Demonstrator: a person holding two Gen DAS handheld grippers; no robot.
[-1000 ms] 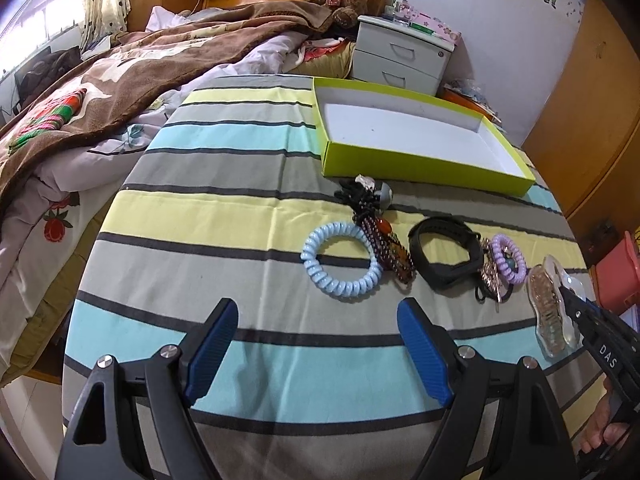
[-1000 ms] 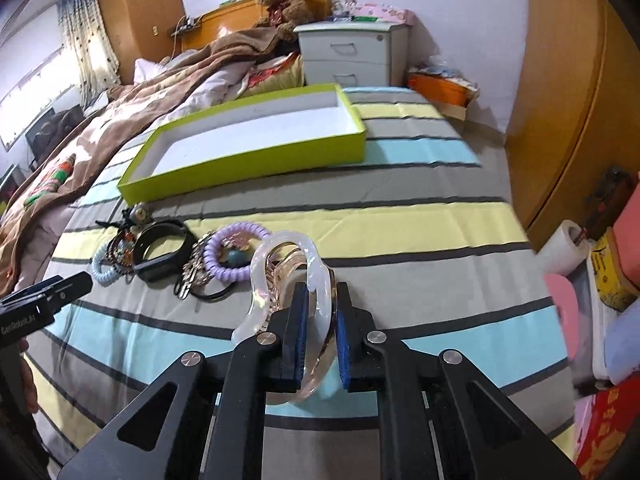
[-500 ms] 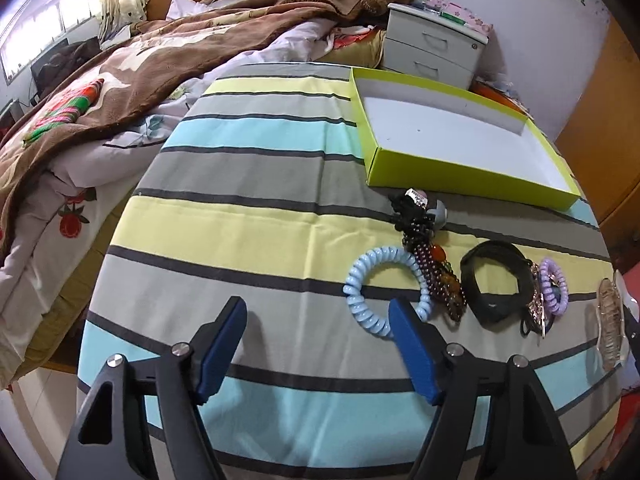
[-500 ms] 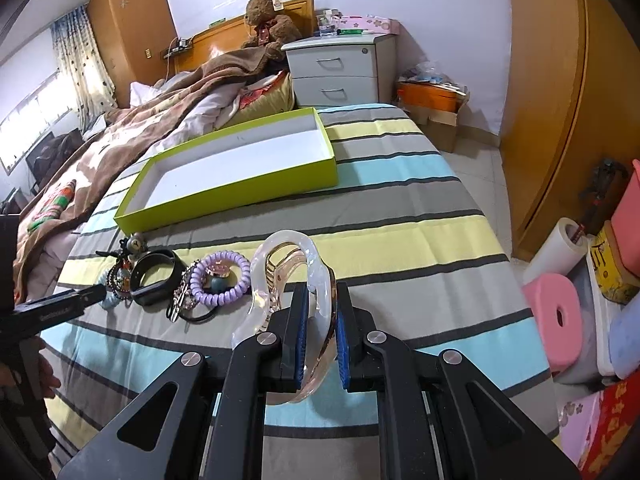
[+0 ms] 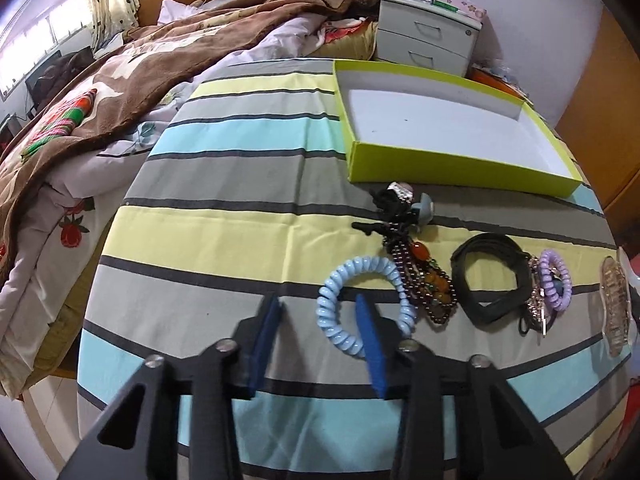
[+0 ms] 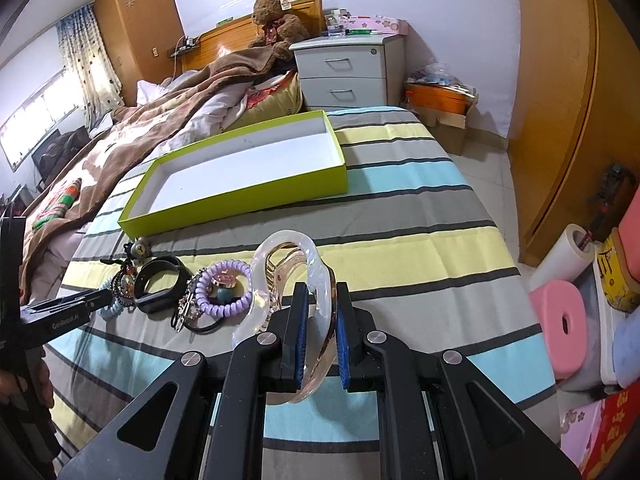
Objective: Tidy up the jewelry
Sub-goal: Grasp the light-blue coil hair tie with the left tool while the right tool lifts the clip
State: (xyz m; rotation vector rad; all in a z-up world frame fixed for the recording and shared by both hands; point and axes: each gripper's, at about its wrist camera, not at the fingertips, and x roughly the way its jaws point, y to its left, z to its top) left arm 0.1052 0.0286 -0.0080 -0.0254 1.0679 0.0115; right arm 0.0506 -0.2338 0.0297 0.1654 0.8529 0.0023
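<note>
My right gripper point(image 6: 320, 304) is shut on a clear pinkish hair claw clip point(image 6: 288, 264) and holds it over the striped bed cover; the clip also shows at the right edge of the left wrist view point(image 5: 616, 304). My left gripper point(image 5: 318, 312) is partly closed around the left side of a light blue coil bracelet point(image 5: 364, 300); one pad sits inside the ring. Beside it lie a dark bead bracelet point(image 5: 428, 280), a black band point(image 5: 492, 280) and a purple coil tie point(image 5: 554, 280). An empty lime-green box point(image 5: 448, 168) stands behind; it also shows in the right wrist view point(image 6: 240, 200).
A brown blanket point(image 5: 120, 92) and rumpled bedding lie to the left. A grey nightstand point(image 6: 344, 72) stands beyond the box. The bed's right edge drops to the floor with a pink stool point(image 6: 560, 320) and a paper roll point(image 6: 568, 256).
My left gripper has moved forward and right onto the blue coil bracelet and its jaws have narrowed. My right gripper has lifted a little with the hair clip still held.
</note>
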